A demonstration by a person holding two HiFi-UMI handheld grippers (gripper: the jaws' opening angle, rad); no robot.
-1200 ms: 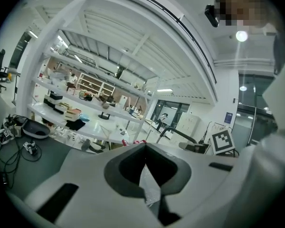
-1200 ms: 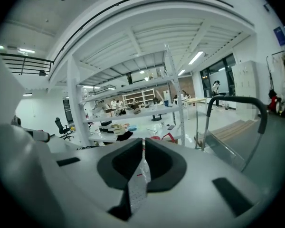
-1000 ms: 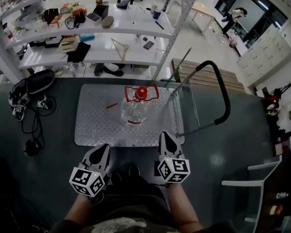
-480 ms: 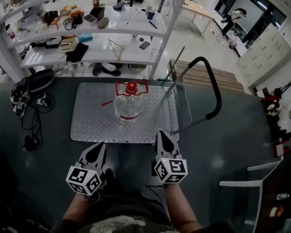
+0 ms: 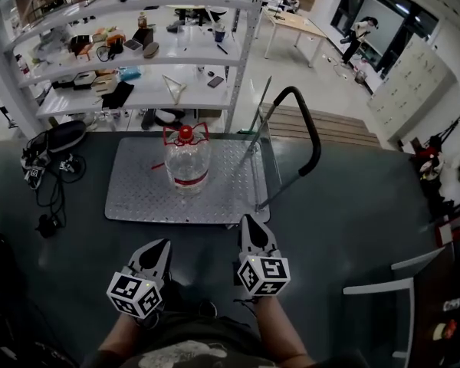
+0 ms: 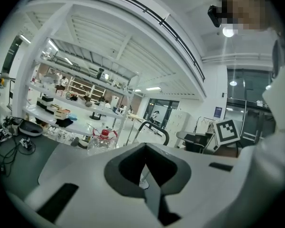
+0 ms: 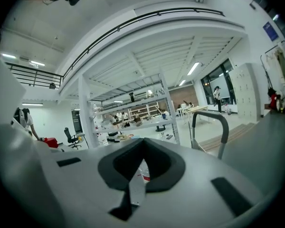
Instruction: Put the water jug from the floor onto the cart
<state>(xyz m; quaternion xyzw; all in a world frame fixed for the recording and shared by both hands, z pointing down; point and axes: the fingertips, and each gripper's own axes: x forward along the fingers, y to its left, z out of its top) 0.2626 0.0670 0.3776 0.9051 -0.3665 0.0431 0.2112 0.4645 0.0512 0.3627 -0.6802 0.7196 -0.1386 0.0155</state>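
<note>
**A:** Where does the jug sit?

**B:** The clear plastic water jug with the red cap and red carry handle stands upright on the grey diamond-plate cart. It is toward the far edge, away from the black push bar.

**A:** And the grippers?

**B:** The left gripper and right gripper hang close to the person, short of the cart's near edge and well apart from the jug. Each has its jaws clenched together, with nothing between them.

**A:** So what could go wrong?

**B:** The placing looks done, I'd say. But the deck has no rim. A knock to the cart or a shove on the bar could slide or topple the tall jug off the far edge.
</note>
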